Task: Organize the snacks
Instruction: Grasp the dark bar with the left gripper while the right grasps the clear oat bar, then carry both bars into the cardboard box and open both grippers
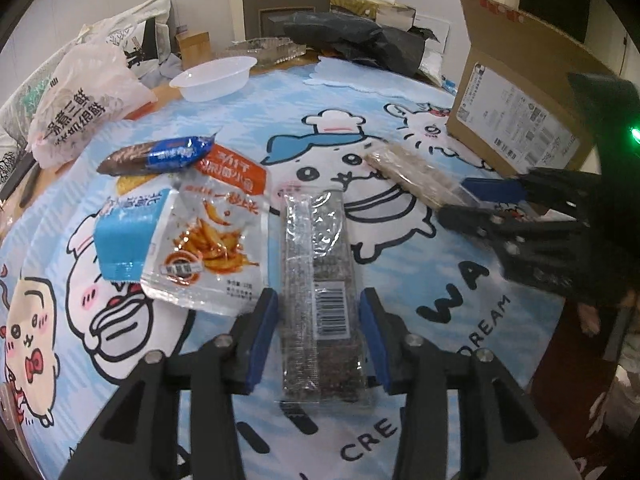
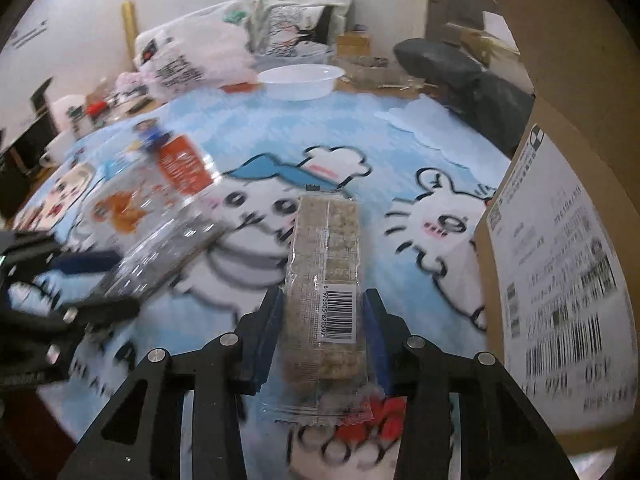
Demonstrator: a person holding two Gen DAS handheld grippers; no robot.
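In the left wrist view a long dark seaweed bar packet (image 1: 320, 280) with a barcode label lies lengthwise between the blue pads of my left gripper (image 1: 318, 300), which is shut on its sides. My right gripper (image 1: 456, 199) reaches in from the right, shut on the end of a pale cereal bar packet (image 1: 408, 178). The right wrist view shows that pale bar (image 2: 326, 248) pinched between the pads of the right gripper (image 2: 324, 304), just above the cartoon tablecloth (image 2: 400, 152). At its left edge the left gripper (image 2: 108, 284) holds the dark packet (image 2: 164, 252), tilted and blurred.
An open cardboard box (image 1: 520, 120) with shipping labels stands at the right, close beside the right gripper (image 2: 560, 240). An orange-and-clear snack pouch (image 1: 212, 236), a blue packet (image 1: 124, 244) and a blue-wrapped sausage (image 1: 160, 156) lie left. A white plastic bowl (image 1: 214, 78) and bags sit at the back.
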